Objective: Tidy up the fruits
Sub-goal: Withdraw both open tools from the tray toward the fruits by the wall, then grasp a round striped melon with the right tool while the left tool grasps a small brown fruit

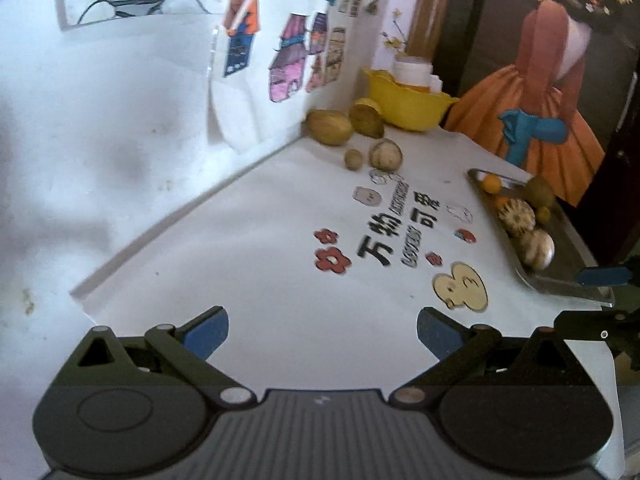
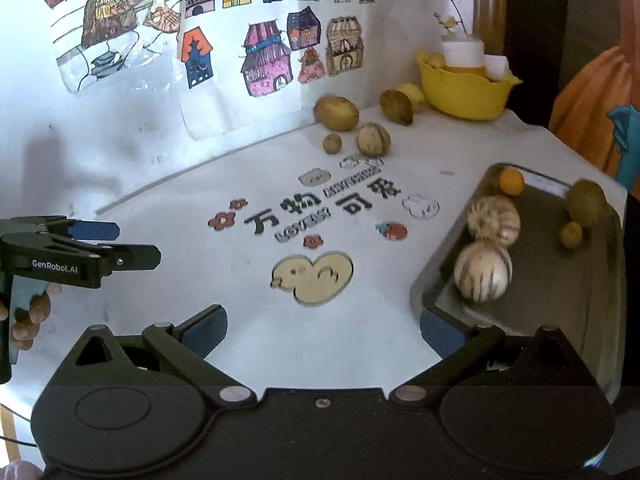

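Observation:
A metal tray at the table's right holds two striped pale melons, an orange, a green kiwi-like fruit and a small green fruit. The tray also shows in the left wrist view. Loose fruits lie at the far edge: a large brown-green fruit, a small green one, a striped one, a dark one and a yellow one. My left gripper is open and empty over the table. My right gripper is open and empty by the tray's near corner.
A yellow bowl with white containers stands at the far right corner. The white table mat carries printed stickers. Drawings of houses hang on the wall behind. The left gripper also shows at the left of the right wrist view.

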